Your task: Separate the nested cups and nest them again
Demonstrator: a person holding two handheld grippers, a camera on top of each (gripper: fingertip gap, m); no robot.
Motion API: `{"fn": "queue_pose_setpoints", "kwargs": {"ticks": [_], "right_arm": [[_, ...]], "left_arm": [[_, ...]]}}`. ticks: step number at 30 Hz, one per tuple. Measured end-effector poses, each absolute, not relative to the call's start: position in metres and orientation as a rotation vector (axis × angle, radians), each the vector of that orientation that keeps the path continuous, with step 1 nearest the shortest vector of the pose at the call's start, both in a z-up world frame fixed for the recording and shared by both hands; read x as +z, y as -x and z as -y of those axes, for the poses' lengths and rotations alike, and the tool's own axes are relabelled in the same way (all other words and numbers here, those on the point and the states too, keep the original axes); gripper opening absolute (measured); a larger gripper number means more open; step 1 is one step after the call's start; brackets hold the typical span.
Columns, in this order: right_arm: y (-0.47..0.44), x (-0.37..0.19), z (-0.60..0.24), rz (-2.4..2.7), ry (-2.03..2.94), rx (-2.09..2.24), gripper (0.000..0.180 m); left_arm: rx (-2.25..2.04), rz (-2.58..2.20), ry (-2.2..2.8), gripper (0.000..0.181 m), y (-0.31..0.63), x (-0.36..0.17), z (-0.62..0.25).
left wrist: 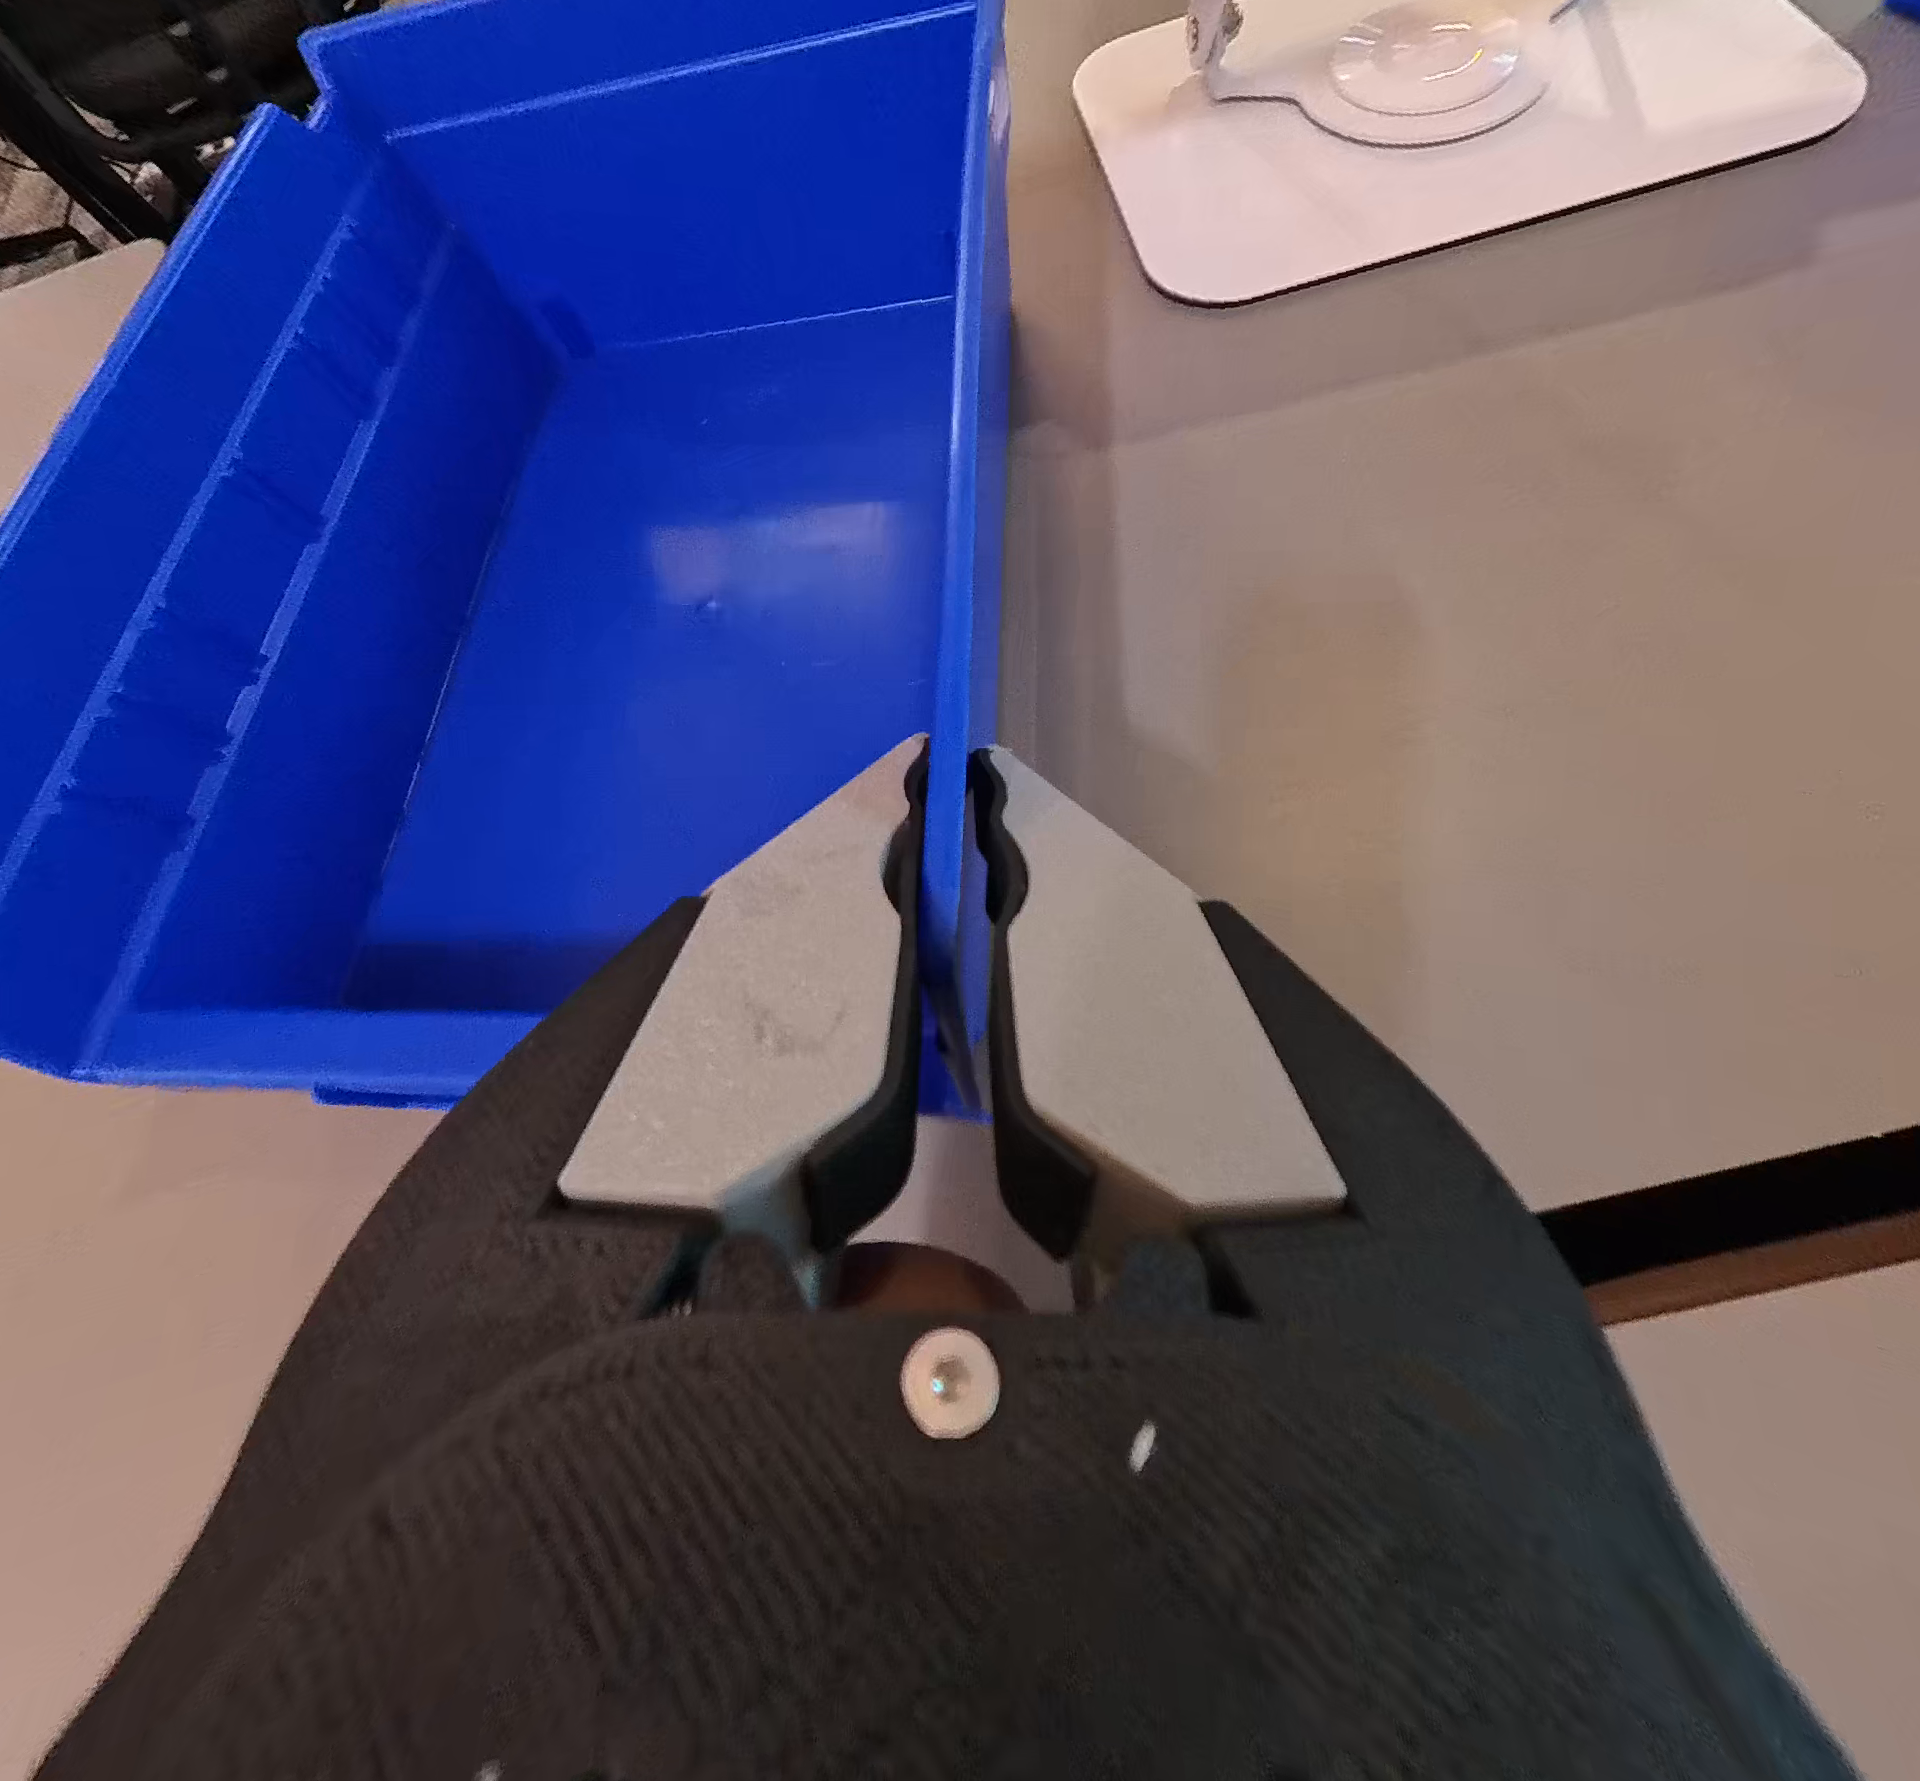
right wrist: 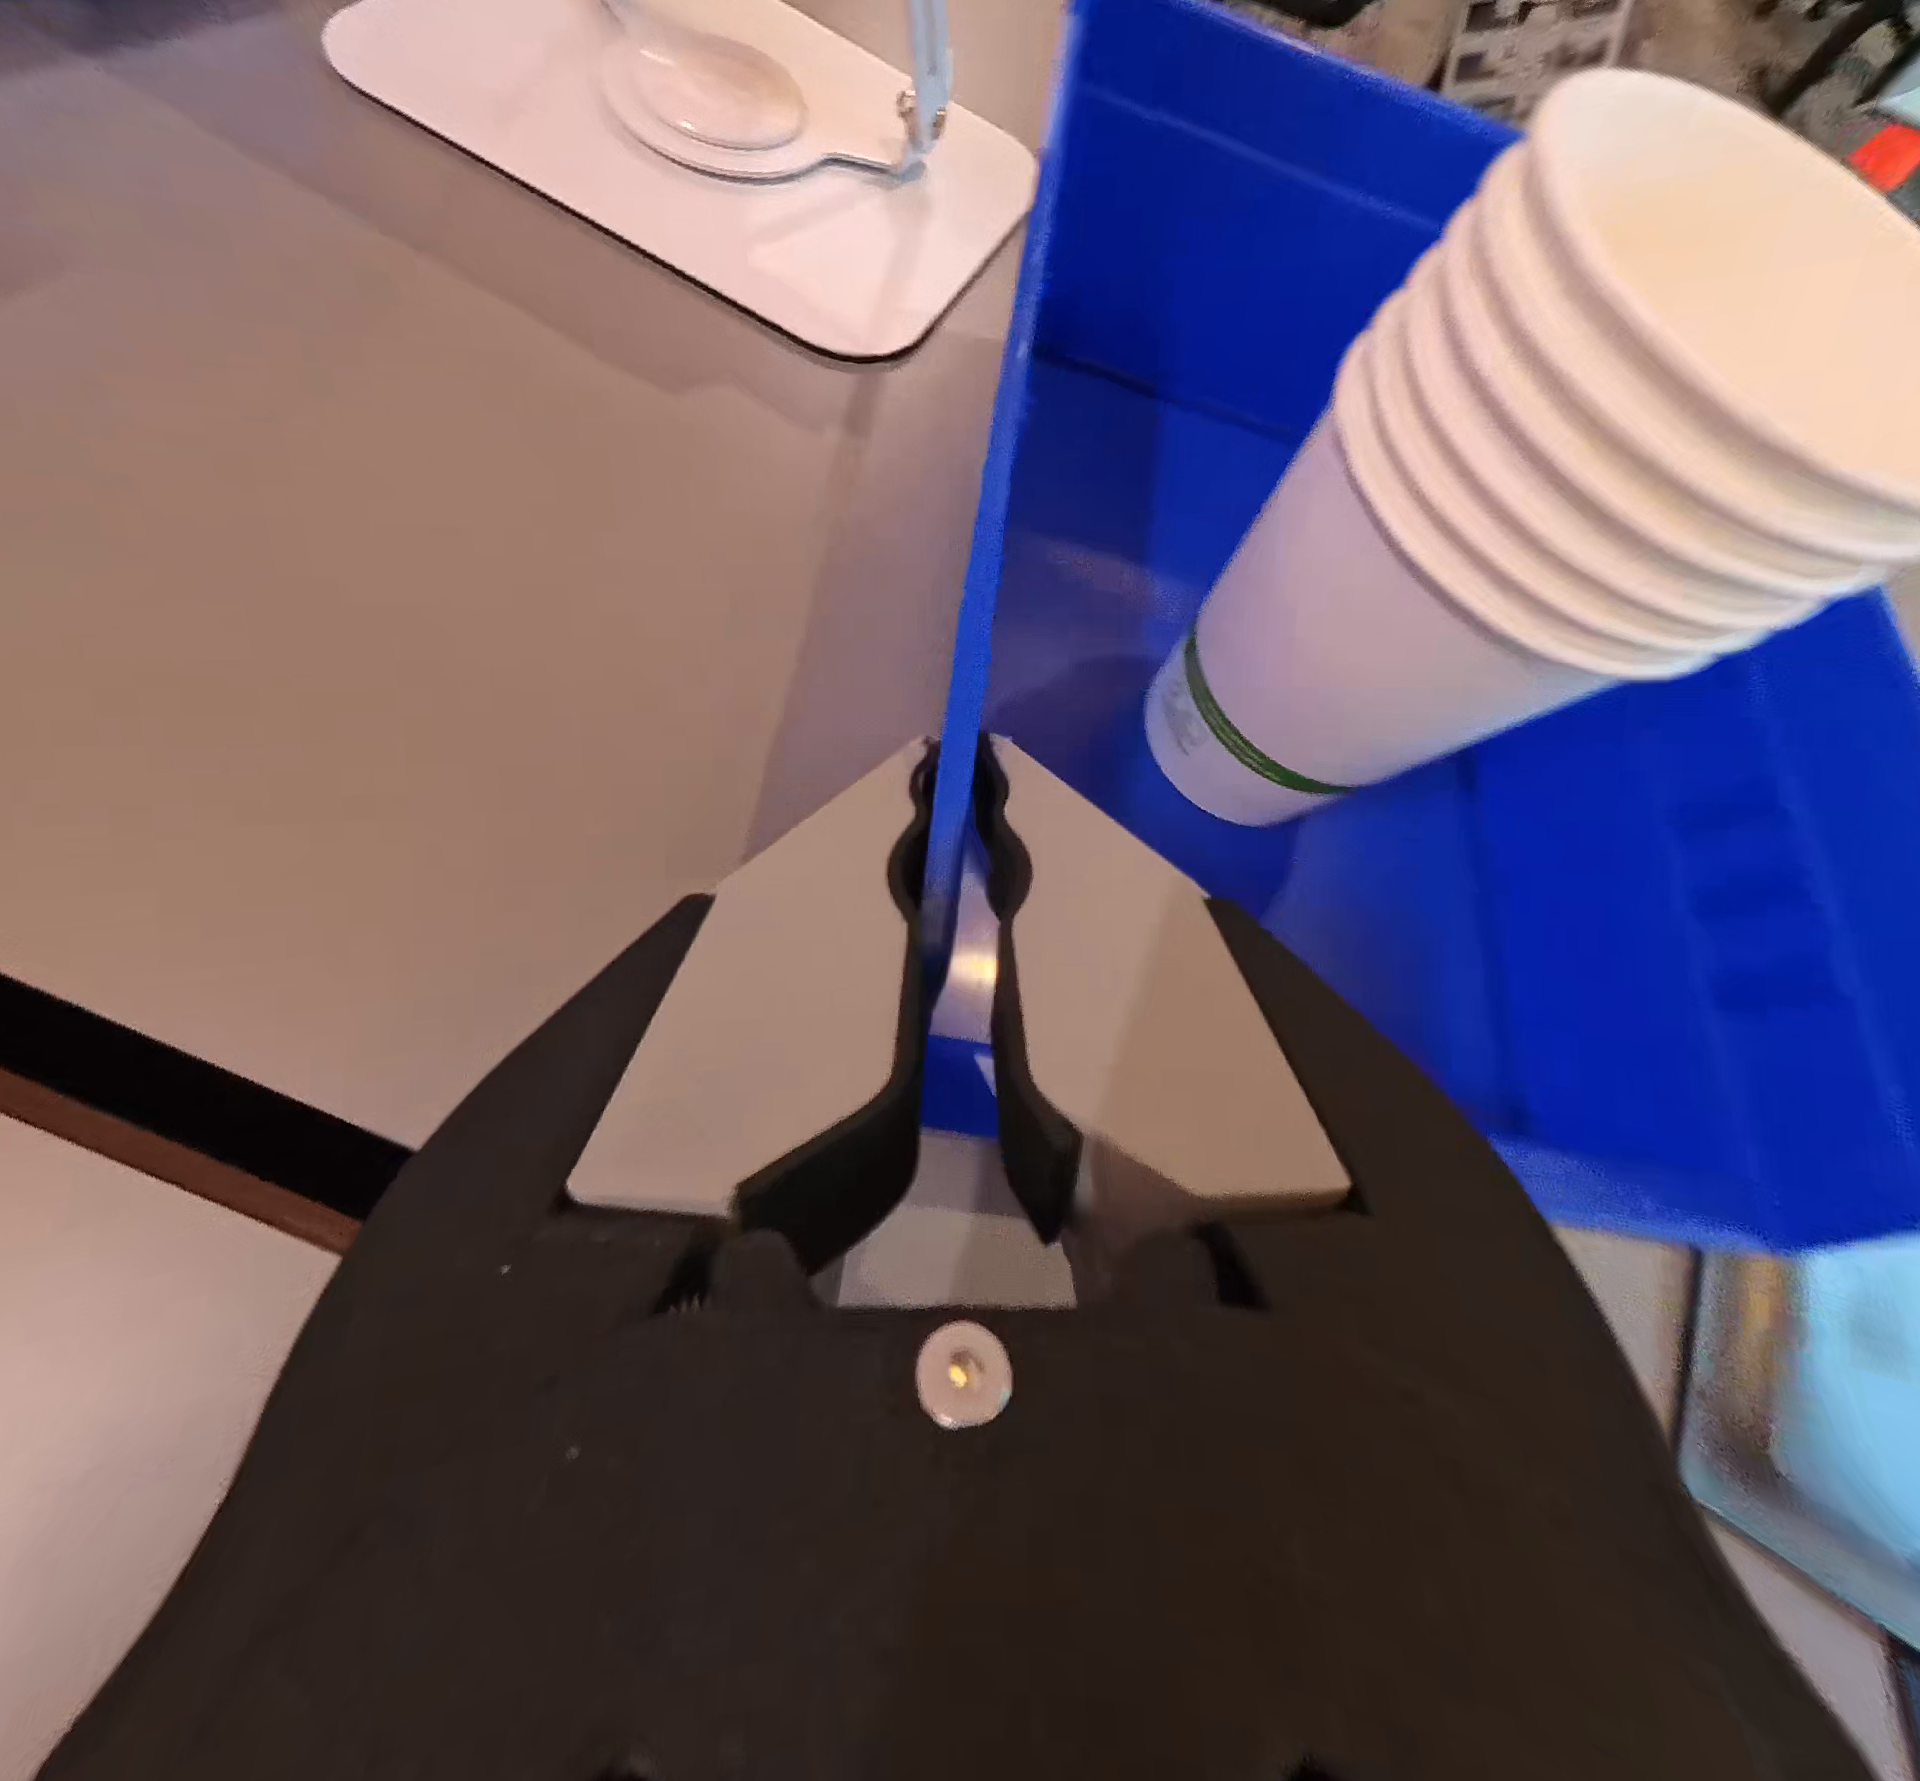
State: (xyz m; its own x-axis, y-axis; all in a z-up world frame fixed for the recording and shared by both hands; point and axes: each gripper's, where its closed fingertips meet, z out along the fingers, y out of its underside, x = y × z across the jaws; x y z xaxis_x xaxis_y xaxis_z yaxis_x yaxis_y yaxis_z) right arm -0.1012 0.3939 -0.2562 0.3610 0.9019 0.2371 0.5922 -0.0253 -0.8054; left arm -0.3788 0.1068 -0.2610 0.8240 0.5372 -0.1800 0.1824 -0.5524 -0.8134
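A stack of several nested white paper cups (right wrist: 1507, 484), the lowest with a green band, leans inside a blue bin (right wrist: 1195, 173) in the right wrist view. My right gripper (right wrist: 961, 749) is shut on that bin's thin left wall (right wrist: 997, 484), one pad on each side. In the left wrist view, my left gripper (left wrist: 951, 755) is shut on the right wall (left wrist: 971, 381) of another blue bin (left wrist: 260, 484), whose visible inside holds nothing. No cups show in the left wrist view.
A white flat stand base with a clear disc stands on the beige table between the bins, seen in the left wrist view (left wrist: 1455, 142) and the right wrist view (right wrist: 675, 131). A dark seam (right wrist: 187, 1108) crosses the table near me. Black chairs (left wrist: 156, 17) stand beyond the table. Spacing between my two grippers at the tips: around 40 centimetres.
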Motion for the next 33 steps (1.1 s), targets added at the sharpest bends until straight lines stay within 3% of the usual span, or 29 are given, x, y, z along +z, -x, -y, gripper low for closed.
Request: {"fn": "queue_pose_setpoints", "kwargs": {"ticks": [17, 33], "right_arm": [[0.066, -0.255, -0.398, 1.309, 1.765, 0.528, 0.001], [0.039, -0.252, -0.327, 1.483, 1.650, 0.641, 0.003]], "left_arm": [[0.518, 0.490, 2.126, 0.004, 0.373, -0.249, -0.081], [0.442, 0.451, 2.052, 0.004, 0.362, -0.211, -0.018]]}}
